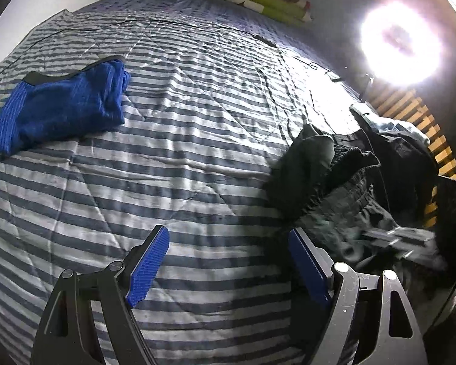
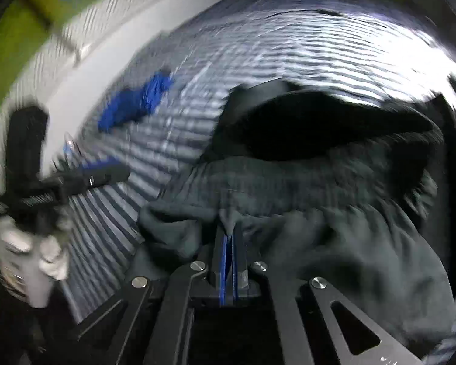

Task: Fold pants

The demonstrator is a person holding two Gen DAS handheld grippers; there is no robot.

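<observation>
Now right tool (image 2: 229,237) pinches soft dark pants (image 2: 334,206) — left tool (image 1: 228,261) gapes.

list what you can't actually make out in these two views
- Dark clothes pile, left wrist view: the garments overlap, so how many there are is unclear.
- Area past the bed's right edge, left wrist view: washed out by the lamp glare.
- Dark pants, right wrist view: motion blur; which part the right gripper pinches is unclear.
- Left gripper, right wrist view: smeared by blur.
</observation>
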